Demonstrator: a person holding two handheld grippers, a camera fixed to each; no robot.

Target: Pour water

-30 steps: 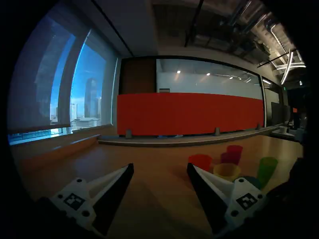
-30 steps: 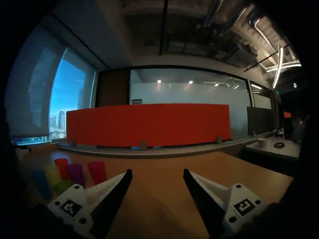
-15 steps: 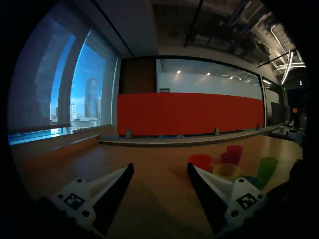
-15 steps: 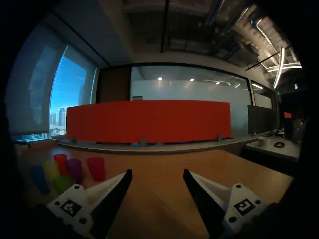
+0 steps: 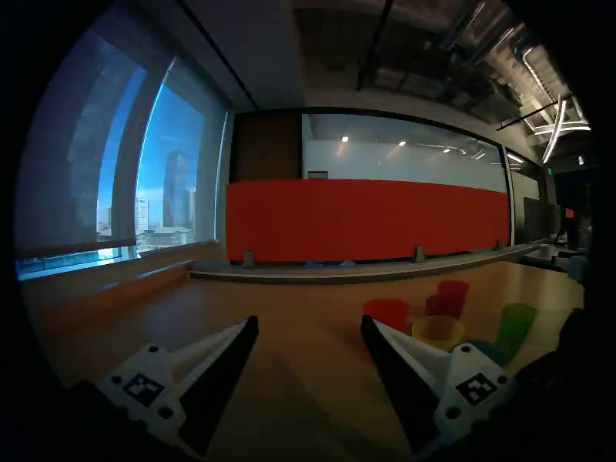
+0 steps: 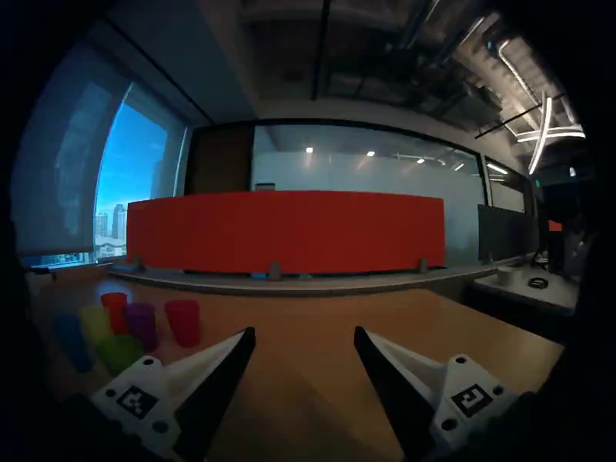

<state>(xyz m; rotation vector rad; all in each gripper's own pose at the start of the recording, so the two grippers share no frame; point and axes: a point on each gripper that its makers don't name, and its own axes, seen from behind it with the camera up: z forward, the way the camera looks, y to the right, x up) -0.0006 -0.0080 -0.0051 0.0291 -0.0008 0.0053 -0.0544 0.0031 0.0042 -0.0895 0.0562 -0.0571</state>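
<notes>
Several coloured plastic cups stand together on a wooden table. In the left gripper view, an orange-red cup (image 5: 387, 311), a yellow cup (image 5: 437, 331), a green cup (image 5: 516, 324) and a dark red cup (image 5: 452, 292) sit just beyond my right finger. My left gripper (image 5: 309, 327) is open and empty. In the right gripper view the same group sits at the left: a red cup (image 6: 184, 321), a purple cup (image 6: 142, 323), a green cup (image 6: 118, 352), a blue cup (image 6: 72, 339). My right gripper (image 6: 303, 337) is open, empty, to the right of the cups.
The wooden table (image 6: 323, 331) stretches ahead to a red divider panel (image 6: 285, 231) at its far edge. Tall windows (image 5: 165, 185) line the left side. A neighbouring desk (image 6: 531, 286) with small items and a monitor stands at the far right.
The right gripper has risen or tilted slightly, so the cups and table sit a little lower and nearer in its view. The left gripper has hardly moved.
</notes>
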